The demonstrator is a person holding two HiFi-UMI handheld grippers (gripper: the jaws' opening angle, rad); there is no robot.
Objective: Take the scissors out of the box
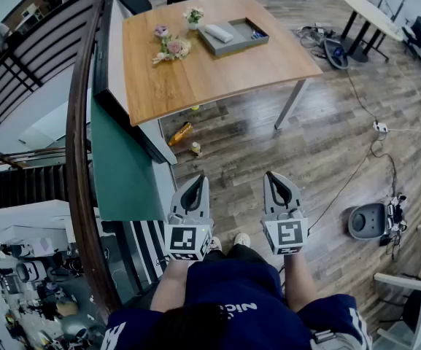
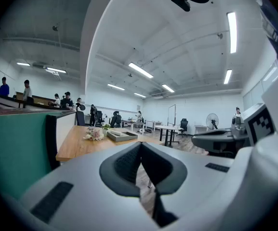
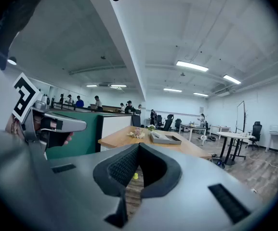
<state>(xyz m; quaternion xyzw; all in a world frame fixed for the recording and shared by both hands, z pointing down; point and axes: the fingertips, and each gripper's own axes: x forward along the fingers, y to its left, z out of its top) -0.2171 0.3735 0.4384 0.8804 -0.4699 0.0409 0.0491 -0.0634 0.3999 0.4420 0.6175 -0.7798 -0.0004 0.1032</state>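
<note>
A grey open box (image 1: 233, 37) lies on the far part of a wooden table (image 1: 210, 71), with a pale roll and a small blue-handled item inside; I cannot make out scissors clearly. The same box (image 2: 122, 135) (image 3: 165, 138) shows far off in both gripper views. My left gripper (image 1: 198, 176) and right gripper (image 1: 271, 175) are held side by side near the person's body, well short of the table, pointing toward it. Both are shut with nothing between the jaws.
Small flower bunches (image 1: 171, 47) lie on the table beside the box. A dark railing (image 1: 81, 159) and a green partition (image 1: 119, 162) run along the left. A yellow bottle (image 1: 181, 133) lies on the wood floor under the table edge; cables and a round device (image 1: 368, 221) are at right.
</note>
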